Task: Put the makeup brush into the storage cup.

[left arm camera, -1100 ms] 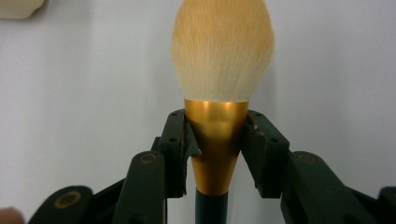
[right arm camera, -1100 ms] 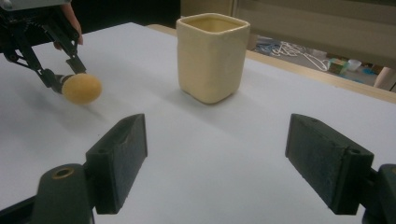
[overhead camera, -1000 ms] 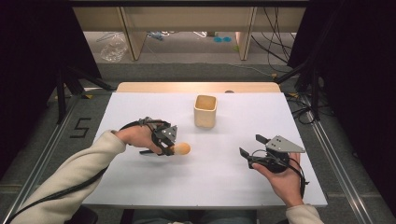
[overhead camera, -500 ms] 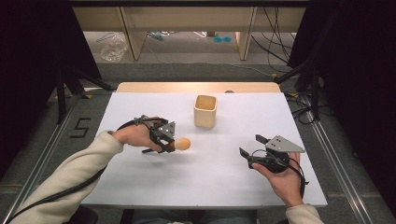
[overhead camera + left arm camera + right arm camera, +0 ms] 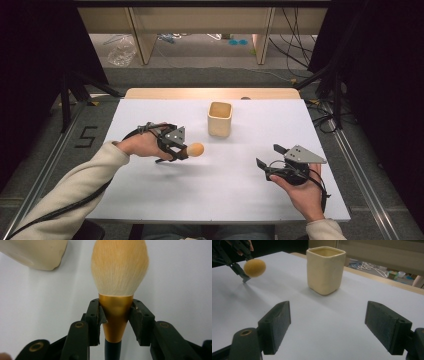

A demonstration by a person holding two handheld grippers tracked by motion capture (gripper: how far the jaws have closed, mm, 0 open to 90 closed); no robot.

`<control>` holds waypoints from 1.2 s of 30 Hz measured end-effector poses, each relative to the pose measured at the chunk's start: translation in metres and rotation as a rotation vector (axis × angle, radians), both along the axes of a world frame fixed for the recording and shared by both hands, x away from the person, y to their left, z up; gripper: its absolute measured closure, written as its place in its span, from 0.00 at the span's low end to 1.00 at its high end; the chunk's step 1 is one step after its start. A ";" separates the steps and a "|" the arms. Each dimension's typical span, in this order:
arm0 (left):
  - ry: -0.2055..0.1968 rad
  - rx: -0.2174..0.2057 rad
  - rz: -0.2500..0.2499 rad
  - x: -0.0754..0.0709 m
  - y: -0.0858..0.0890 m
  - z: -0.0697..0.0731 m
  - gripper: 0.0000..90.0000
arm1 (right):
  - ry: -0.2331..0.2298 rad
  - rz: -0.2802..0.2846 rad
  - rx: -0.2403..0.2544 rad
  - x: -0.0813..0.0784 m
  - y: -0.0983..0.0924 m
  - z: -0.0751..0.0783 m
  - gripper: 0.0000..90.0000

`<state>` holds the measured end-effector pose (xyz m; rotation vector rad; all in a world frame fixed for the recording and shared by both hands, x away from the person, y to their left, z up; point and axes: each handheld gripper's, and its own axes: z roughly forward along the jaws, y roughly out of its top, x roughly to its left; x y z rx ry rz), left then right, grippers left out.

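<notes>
- The makeup brush [image 5: 119,277] sits between the left gripper's [image 5: 117,315] two black jaws, which are clenched on its gold ferrule just below the bristles; the dark handle runs back down between the jaw arms, and the orange bristle head stands clear beyond the fingertips.
- In the high view the brush [image 5: 195,149] is held above the white table [image 5: 220,195], its bristle head pointing toward the person's right, just in front of and slightly left of the cream cup [image 5: 220,119], apart from it.
- The right gripper view shows the same bristle head [image 5: 254,268] in the air over the table top, with a soft shadow on the surface below it.
- The left gripper [image 5: 181,151] is held by the person's left hand [image 5: 140,145], the light sleeve [image 5: 75,185] coming in from the bottom left, a cable trailing back along the forearm.
- The cup stands upright near the middle of the far half of the table; a corner of it appears at the upper left of the left gripper view [image 5: 37,253].
- The right gripper [image 5: 269,157], in the person's right hand [image 5: 300,192], sits low over the near right part of the table, well apart from the brush; its jaws are released, wide apart with nothing between them, and they face the cup [image 5: 325,270].
- Against the frame a second ago, the brush and left gripper have moved a little farther from the person and closer to the cup; the right gripper and the cup lie where they were.
</notes>
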<state>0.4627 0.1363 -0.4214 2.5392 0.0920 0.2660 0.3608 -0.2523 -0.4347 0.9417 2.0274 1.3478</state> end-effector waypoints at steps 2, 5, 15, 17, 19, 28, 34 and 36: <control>-0.001 -0.024 0.011 -0.001 0.001 0.001 0.70 | -0.005 -0.003 0.003 0.000 0.000 0.000 0.24; -0.009 -0.047 0.019 -0.001 0.002 0.004 0.70 | 0.001 0.002 -0.001 0.000 0.000 0.000 0.24; -0.049 -0.110 0.029 -0.003 0.006 0.011 0.70 | 0.000 0.001 -0.001 0.000 0.000 0.000 0.24; -0.047 -0.123 0.031 -0.003 0.007 0.012 0.70 | 0.001 0.000 0.000 0.000 0.000 0.000 0.24; -0.046 -0.148 0.038 -0.004 0.007 0.012 0.70 | -0.001 -0.004 0.001 0.000 0.000 0.000 0.24; -0.073 -0.259 0.074 -0.007 0.010 0.018 0.70 | -0.005 -0.001 0.004 0.000 0.000 0.000 0.24; -0.076 -0.360 0.112 -0.010 0.012 0.023 0.70 | 0.000 -0.001 0.000 0.000 0.000 0.000 0.24; -0.076 -0.385 0.122 -0.011 0.012 0.023 0.70 | 0.002 0.001 0.002 0.000 0.000 0.000 0.24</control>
